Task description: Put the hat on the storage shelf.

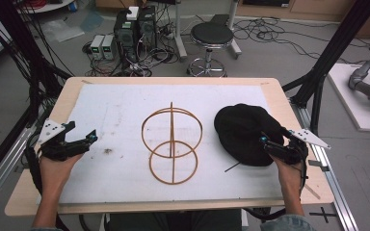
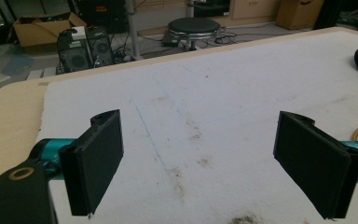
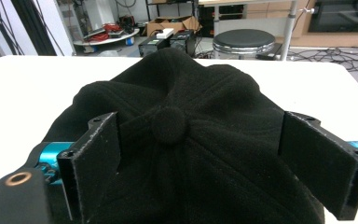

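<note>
The right gripper [image 1: 273, 143] came in low from the near right edge of the table [image 1: 29, 192], its jaws spread wide over the near side of the black hat [image 1: 243, 130], pads not pressing it. The hat lay on the white mat [image 1: 120, 110], right of the wire stand [image 1: 172, 144]. The left gripper [image 1: 84, 139] hovered open over bare mat at the left, well apart from both.

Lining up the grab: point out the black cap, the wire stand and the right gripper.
black cap [image 3: 168, 123]: right gripper view, top button.
wire stand [image 1: 171, 126]: high view, upright post.
right gripper [image 1: 273, 144]: high view, between its fingers.
</note>
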Tool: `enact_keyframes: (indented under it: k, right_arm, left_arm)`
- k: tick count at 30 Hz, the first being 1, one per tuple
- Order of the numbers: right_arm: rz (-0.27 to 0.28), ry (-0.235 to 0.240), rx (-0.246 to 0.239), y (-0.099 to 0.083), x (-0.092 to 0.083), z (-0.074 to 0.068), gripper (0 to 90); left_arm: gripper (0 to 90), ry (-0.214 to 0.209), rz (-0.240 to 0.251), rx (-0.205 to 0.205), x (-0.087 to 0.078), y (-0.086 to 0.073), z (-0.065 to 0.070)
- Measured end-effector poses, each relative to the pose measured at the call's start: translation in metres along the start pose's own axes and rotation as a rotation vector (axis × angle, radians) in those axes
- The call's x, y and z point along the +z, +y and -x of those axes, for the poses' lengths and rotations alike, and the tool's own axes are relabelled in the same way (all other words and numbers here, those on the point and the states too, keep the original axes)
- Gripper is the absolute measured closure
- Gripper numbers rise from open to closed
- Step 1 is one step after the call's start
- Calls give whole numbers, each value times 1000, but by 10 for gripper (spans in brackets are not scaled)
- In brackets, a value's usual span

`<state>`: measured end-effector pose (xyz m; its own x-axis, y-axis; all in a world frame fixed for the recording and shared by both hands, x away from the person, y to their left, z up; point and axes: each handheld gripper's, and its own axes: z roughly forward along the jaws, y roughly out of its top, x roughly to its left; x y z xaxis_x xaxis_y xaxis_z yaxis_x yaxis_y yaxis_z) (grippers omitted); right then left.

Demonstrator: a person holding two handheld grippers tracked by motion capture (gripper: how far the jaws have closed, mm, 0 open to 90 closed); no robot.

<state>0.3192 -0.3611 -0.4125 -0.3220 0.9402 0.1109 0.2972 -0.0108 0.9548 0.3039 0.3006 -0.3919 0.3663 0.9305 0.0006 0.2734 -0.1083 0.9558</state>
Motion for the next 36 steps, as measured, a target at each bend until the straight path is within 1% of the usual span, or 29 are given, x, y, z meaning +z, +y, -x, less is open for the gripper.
enact_keyframes:
  k: [3, 8, 10, 13, 14, 16, 26, 30, 31, 32, 36]
  right_arm:
    - [-6, -1, -4, 0, 0, 0, 134]
    - [-6, 0, -8, 0, -1, -1, 135]
    - [-2, 1, -10, 0, -1, -1, 136]
    - [-2, -2, -16, 1, -1, -1, 137]
    - [-2, -1, -13, 2, 0, -1, 138]
    - [2, -1, -17, 2, 1, -1, 138]
    - [-8, -2, -22, 2, 9, -2, 138]
    - [-5, 2, -30, 3, 13, -3, 138]
    - [-10, 1, -24, 4, 14, -4, 138]
    - [-9, 5, -35, 5, 17, -5, 138]
    - [-24, 6, -51, 6, 22, -8, 138]
  left_arm:
    - [162, 1, 4, -2, 0, 0, -1]
    - [161, 3, 10, -23, 0, 1, -2]
    - [161, -4, 9, -26, 0, 1, -3]
    - [161, 1, 12, -30, -1, 1, -4]
    - [161, -4, 10, -34, -1, 0, -3]
    - [161, -3, 5, -30, -1, 0, -3]
    - [162, -10, 12, -29, -4, -1, -1]
    - [162, -11, 3, -29, -3, -3, -1]
    - [163, -12, 0, -29, -3, -4, -2]
    - [163, -11, -2, -30, -3, -5, -1]
    - [165, -15, -6, -30, -3, -6, -1]
